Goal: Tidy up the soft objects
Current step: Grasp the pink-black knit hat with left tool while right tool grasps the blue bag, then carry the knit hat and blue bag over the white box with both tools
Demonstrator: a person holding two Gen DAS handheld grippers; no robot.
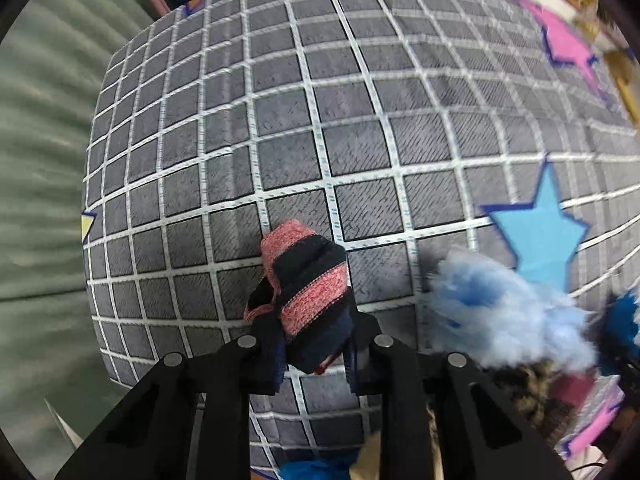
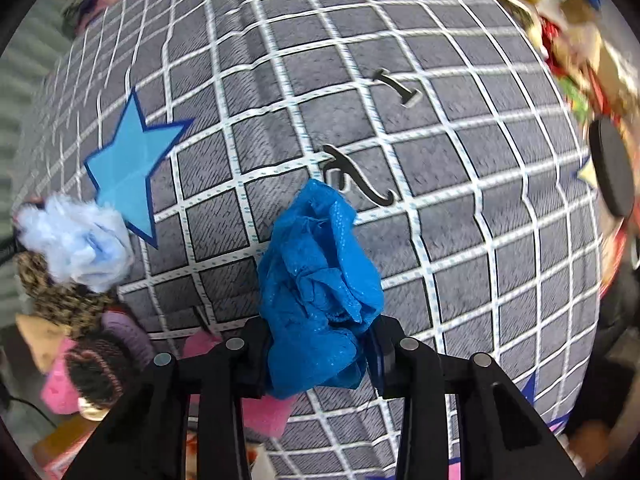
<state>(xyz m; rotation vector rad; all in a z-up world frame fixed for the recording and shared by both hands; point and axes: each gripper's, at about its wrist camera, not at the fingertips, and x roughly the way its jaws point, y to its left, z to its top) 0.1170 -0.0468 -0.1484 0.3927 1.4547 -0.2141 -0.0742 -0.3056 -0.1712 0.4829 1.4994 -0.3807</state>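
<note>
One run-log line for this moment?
left tongs: shut on striped sock | right tongs: shut on blue cloth | both over checked mat

We list: sock [image 1: 308, 292], salmon-pink and navy stripes; cloth [image 2: 320, 284], bright blue with a fine speckle; fluffy piece [image 2: 76, 240], pale blue; mat [image 1: 280, 128], grey squares, white grid lines; star patch [image 2: 128, 168], sky blue, navy-edged.

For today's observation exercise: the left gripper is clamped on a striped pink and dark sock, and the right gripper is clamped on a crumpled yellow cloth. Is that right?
Not quite. The right gripper holds a blue cloth, as the right wrist view shows. The left gripper does clamp the striped sock.
</note>
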